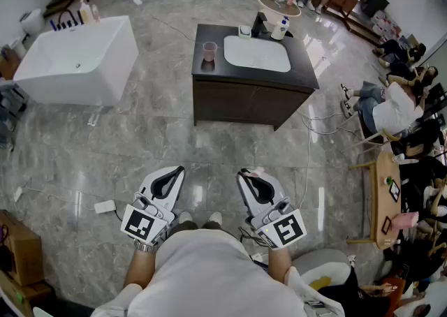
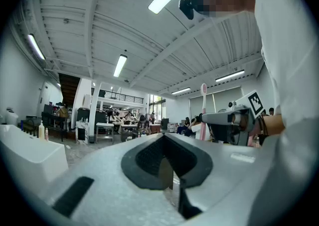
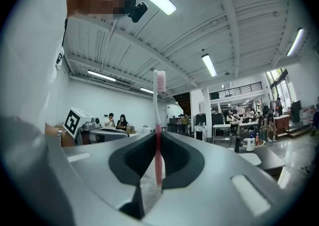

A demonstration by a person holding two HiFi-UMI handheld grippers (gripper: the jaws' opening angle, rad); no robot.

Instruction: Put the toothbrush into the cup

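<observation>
A pink-and-white toothbrush (image 3: pixel 159 120) stands upright between the jaws of my right gripper (image 3: pixel 157 138), which is shut on its handle, bristle head up. In the left gripper view the same toothbrush (image 2: pixel 203 101) rises from the right gripper (image 2: pixel 230 119). My left gripper (image 2: pixel 164 140) is shut with nothing in it. In the head view both grippers, left (image 1: pixel 174 172) and right (image 1: pixel 246 175), are held close to the person's body, over the floor. The pink cup (image 1: pixel 209 51) stands far ahead on the dark vanity counter (image 1: pixel 302 64), left of the white sink basin (image 1: pixel 256 53).
A white bathtub (image 1: pixel 77 61) stands at the back left with bottles on its rim. A soap bottle (image 1: pixel 282 27) stands behind the basin. Seated people and a wooden table (image 1: pixel 383 193) line the right side. Cables and a power strip (image 1: pixel 105 206) lie on the marble floor.
</observation>
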